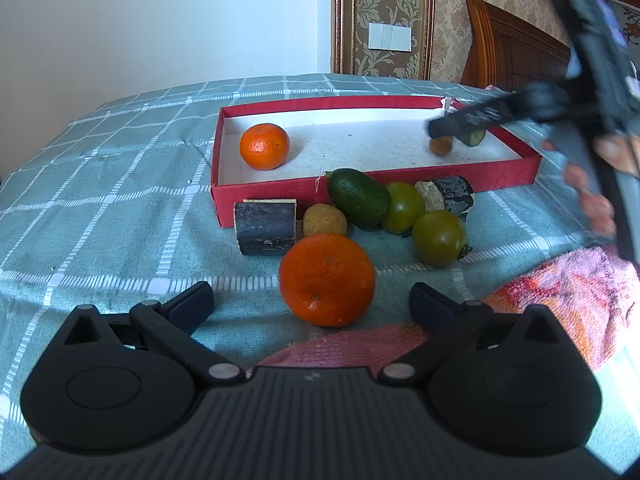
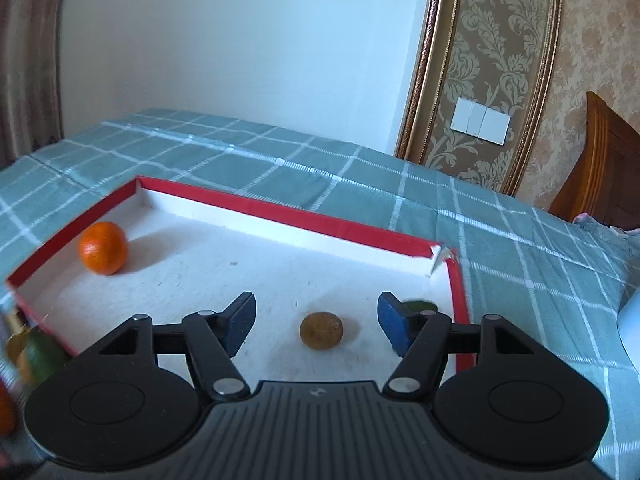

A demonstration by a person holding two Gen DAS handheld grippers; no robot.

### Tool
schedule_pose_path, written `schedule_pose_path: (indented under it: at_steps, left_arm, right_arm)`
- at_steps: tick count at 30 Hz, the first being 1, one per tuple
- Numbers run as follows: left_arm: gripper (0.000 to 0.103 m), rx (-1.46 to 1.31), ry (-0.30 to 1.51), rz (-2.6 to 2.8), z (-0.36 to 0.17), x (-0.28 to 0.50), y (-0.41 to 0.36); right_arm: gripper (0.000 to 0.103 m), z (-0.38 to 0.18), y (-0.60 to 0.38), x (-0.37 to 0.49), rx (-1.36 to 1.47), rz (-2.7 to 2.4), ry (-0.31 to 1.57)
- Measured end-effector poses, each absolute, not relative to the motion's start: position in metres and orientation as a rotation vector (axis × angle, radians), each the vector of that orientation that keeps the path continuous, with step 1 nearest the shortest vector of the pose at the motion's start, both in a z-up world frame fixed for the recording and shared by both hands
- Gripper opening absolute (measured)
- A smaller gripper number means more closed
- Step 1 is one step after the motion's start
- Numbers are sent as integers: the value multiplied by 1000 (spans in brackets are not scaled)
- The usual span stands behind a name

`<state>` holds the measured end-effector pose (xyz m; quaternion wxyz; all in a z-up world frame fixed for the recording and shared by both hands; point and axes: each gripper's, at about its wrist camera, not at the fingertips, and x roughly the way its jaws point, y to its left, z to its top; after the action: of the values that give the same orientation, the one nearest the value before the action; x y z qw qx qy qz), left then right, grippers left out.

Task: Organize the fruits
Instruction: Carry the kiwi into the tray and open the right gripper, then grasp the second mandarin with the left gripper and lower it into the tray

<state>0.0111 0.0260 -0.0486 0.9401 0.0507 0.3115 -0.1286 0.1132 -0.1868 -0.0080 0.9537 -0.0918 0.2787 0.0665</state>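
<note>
A red tray with a white floor lies on the checked bedspread. It holds an orange, a small brown fruit and a green piece at its right end. My right gripper hovers open over the brown fruit without touching it. Outside the tray's front wall lie a bigger orange, an avocado, two green tomatoes, another brown fruit and two dark chunks. My left gripper stands open just before the bigger orange.
A pink towel lies at the near right on the bedspread. A person's hand holds the right gripper's handle. A wooden headboard rises behind the bed, and a white object sits at the right edge.
</note>
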Motion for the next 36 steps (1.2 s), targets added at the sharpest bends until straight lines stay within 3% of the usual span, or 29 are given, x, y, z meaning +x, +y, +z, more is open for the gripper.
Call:
schedule_pose_path:
  at_steps: [5, 7, 11, 32, 35, 36]
  left_arm:
    - [103, 103, 636, -262, -49, 12, 27]
    - [103, 104, 636, -263, -49, 11, 26]
    - [103, 104, 636, -263, -49, 11, 26]
    - [103, 70, 623, -254, -44, 11, 19]
    - [93, 30, 632, -248, -41, 11, 20]
    - [83, 28, 643, -251, -40, 13, 20]
  right_arm:
    - [69, -14, -203, 66, -198, 132, 543]
    - [81, -13, -208, 46, -185, 112, 494]
    - [81, -8, -217, 25, -140, 124, 425]
    - [81, -40, -225, 30, -113, 99, 592]
    - [83, -42, -226, 34, -106, 101, 622]
    - [86, -43, -227, 34, -98, 96, 625]
